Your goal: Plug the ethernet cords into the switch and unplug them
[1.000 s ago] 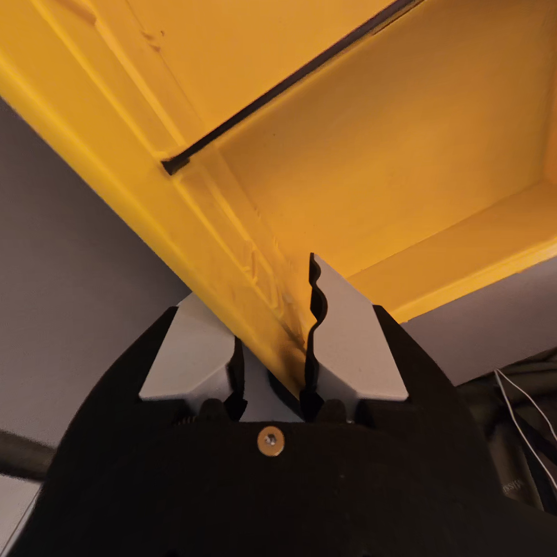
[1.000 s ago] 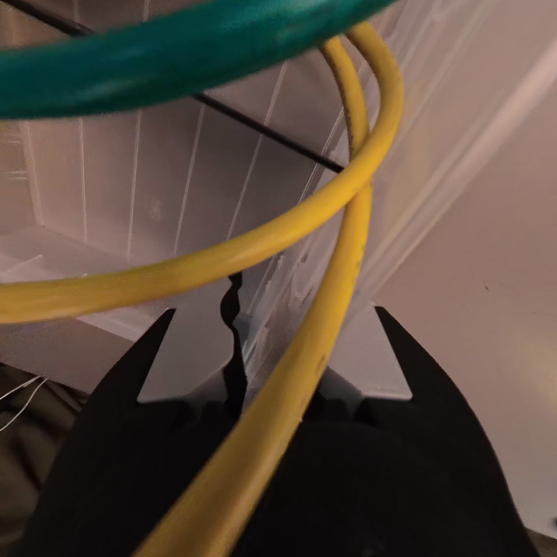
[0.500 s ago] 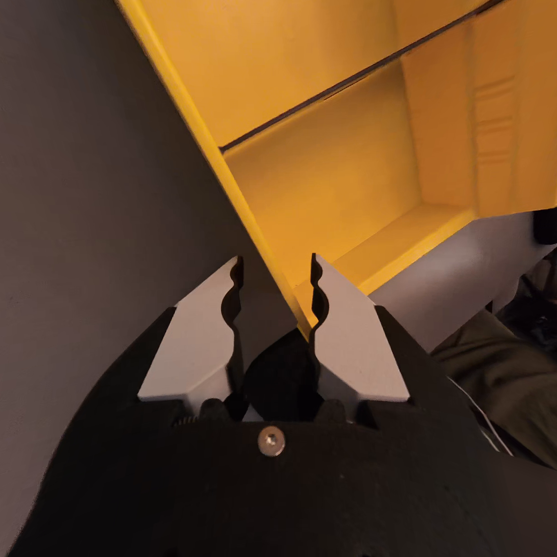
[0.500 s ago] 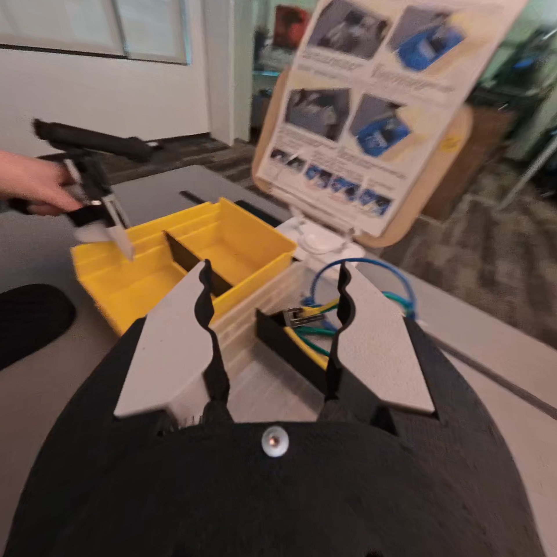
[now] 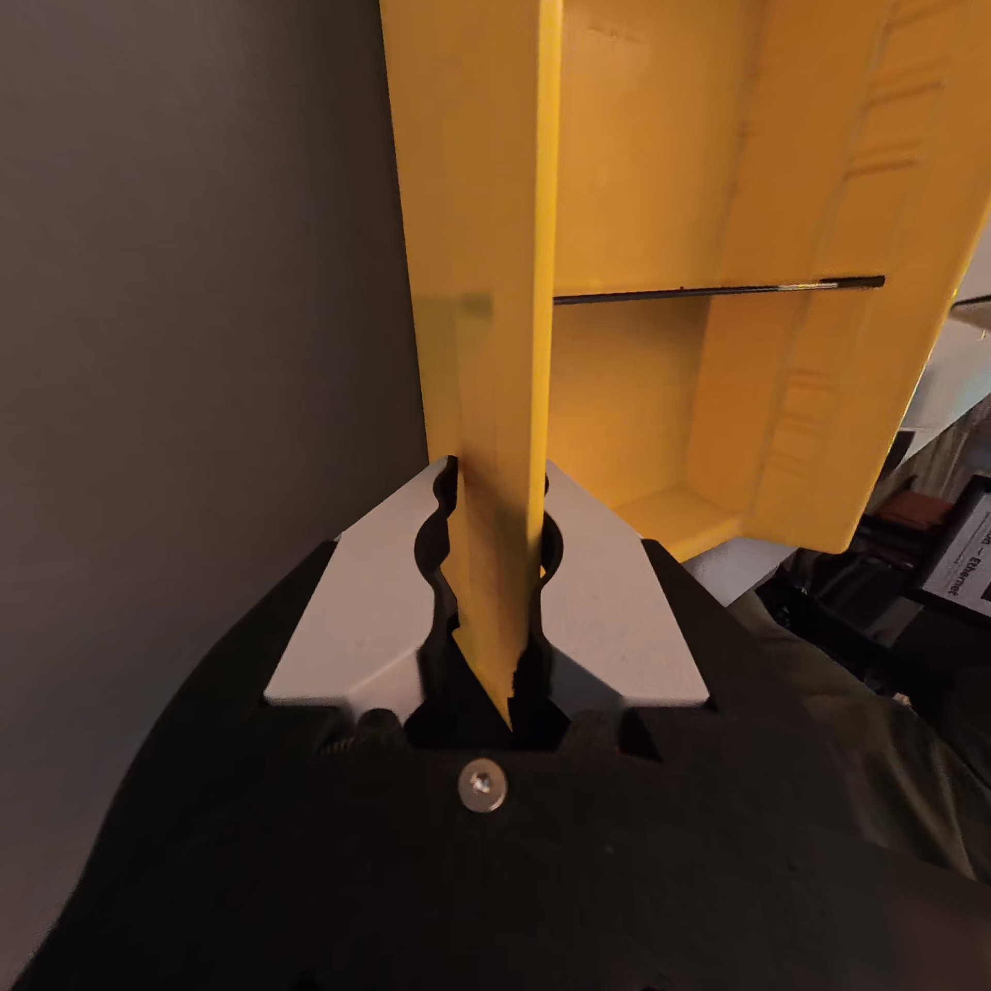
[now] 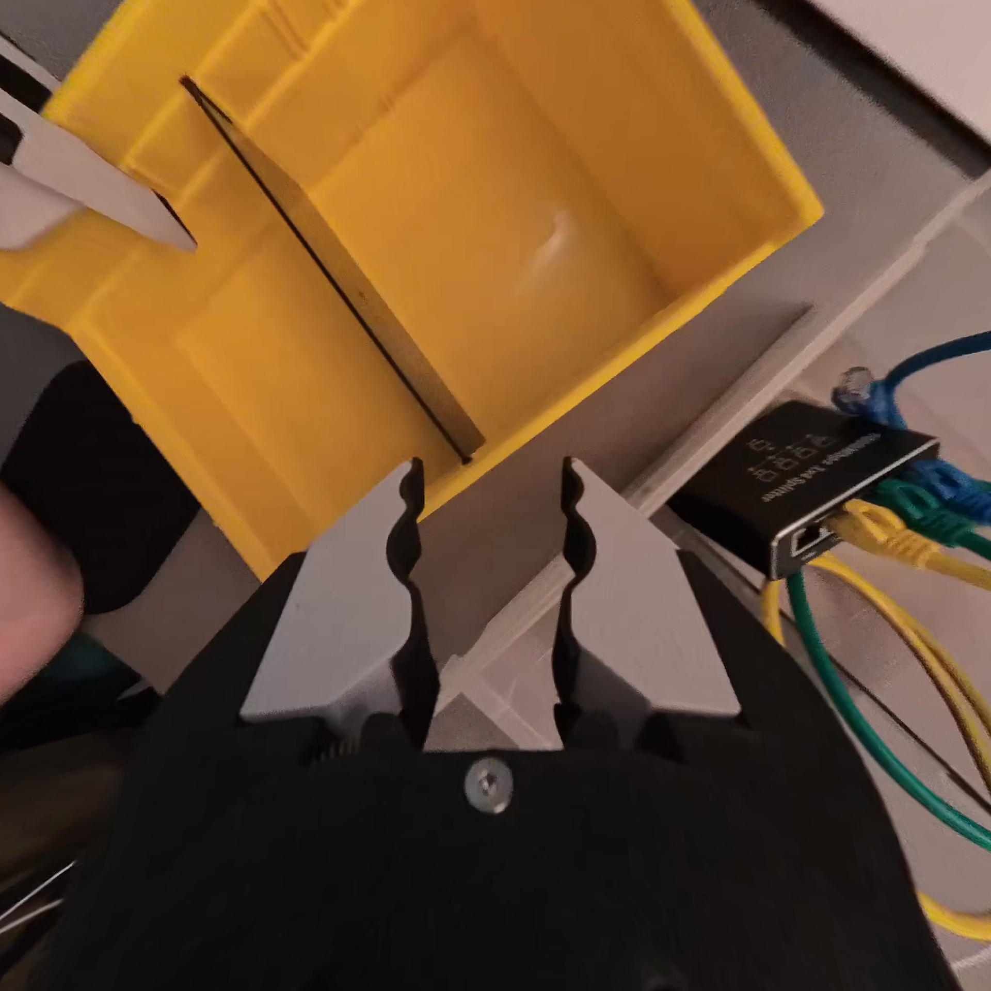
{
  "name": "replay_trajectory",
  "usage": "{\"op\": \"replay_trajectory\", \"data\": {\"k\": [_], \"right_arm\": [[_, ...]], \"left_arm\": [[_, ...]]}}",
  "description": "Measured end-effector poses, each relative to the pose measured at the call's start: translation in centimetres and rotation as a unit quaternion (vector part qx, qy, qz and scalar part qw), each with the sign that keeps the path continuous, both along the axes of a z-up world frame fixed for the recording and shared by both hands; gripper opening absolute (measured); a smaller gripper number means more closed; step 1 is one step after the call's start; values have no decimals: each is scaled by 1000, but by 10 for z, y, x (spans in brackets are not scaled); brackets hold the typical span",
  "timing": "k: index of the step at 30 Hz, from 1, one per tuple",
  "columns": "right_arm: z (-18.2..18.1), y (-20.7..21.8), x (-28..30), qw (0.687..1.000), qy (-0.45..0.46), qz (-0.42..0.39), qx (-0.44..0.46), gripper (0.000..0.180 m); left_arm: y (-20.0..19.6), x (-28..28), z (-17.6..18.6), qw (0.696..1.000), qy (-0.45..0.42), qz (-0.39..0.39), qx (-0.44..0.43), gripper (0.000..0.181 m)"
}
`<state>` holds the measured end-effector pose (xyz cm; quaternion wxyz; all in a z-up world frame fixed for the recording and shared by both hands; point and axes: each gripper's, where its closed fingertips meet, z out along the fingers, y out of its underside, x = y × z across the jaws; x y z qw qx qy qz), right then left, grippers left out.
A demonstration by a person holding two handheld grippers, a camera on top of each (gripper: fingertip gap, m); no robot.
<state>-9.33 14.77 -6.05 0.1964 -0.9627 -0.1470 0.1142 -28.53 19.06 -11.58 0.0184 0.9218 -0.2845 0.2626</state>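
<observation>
Left gripper (image 5: 498, 536) pinched on the wall of the yellow bin (image 5: 633, 161), likely to steady or shift it clear. Half a second back its fingers stood apart around that wall.

Right gripper (image 6: 490, 541) wide open, holding nothing, hovering over the seam between the yellow bin and the clear bin (image 6: 692, 477); it has swung down from a view across the room.

Farther right, in the clear bin: switch (image 6: 799, 477), with blue (image 6: 949, 482), green (image 6: 922, 509) and yellow (image 6: 879, 531) cords plugged in, one port free.

Your left wrist camera looks closely along the yellow bin's (image 5: 482, 268) wall; your right views that shared bin (image 6: 429, 241) from above.
</observation>
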Motion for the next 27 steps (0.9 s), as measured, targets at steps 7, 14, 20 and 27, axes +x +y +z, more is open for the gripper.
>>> {"op": "replay_trajectory", "data": {"k": [7, 14, 20, 27], "right_arm": [[-33, -36, -24, 988, 21, -20, -151, 51], [-55, -29, -44, 978, 29, -70, -193, 42], [-61, -12, -40, 977, 22, -121, -177, 38], [-69, -2, -37, 964, 33, -173, -200, 27]], "left_arm": [[0, -4, 6, 1000, -9, -13, 6, 24], [92, -18, 114, 919, -52, 94, 379, 33], [92, -49, 241, 670, -56, 189, 716, 31], [80, -47, 258, 648, -44, 207, 731, 42]]}}
